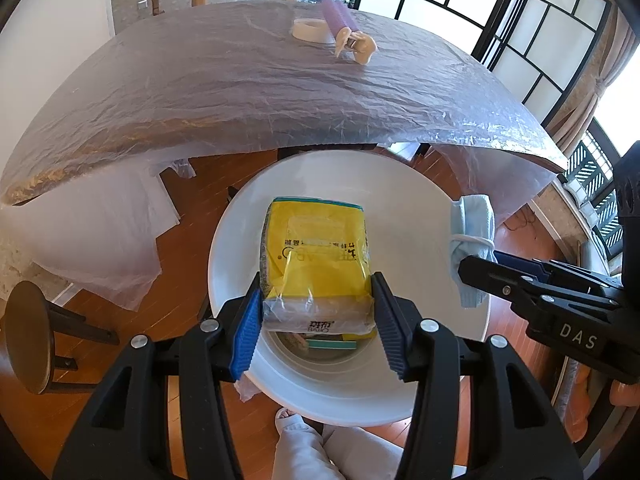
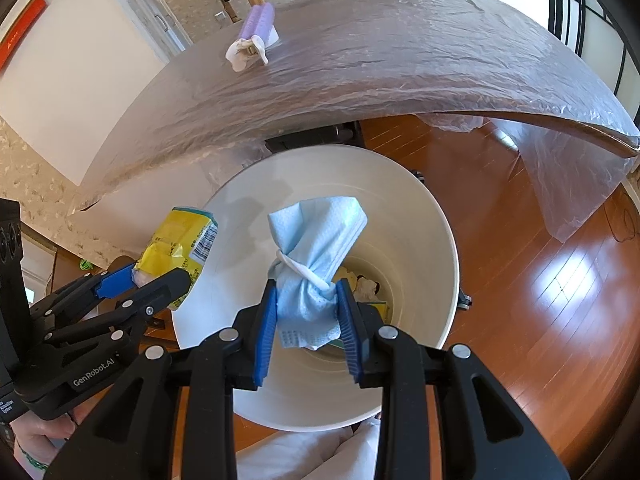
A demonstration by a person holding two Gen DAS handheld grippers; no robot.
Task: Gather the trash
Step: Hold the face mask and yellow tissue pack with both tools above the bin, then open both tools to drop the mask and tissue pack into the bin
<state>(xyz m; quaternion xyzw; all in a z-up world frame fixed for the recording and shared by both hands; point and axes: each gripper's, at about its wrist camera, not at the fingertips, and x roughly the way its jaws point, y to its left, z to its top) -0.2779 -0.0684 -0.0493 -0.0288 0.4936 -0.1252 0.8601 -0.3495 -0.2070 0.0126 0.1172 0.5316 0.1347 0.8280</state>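
Over the open mouth of the white bin [image 1: 420, 216], at the centre of the left wrist frame, the left gripper [image 1: 318, 312] pinches a yellow plastic packet [image 1: 316, 256] between its blue pads, fingers spread only as wide as the packet. At the centre of the right wrist frame the right gripper [image 2: 308, 316] squeezes a knotted blue face mask [image 2: 316, 248], fingers nearly together. Scraps already lie at the bin's bottom [image 2: 366, 286]. Beyond the bin, toward the upper frame, a table under clear plastic sheet [image 1: 240, 80] carries a purple roll [image 1: 338, 20] and a tape ring [image 1: 310, 30]. A dark stool [image 1: 30, 336] stands lower left.
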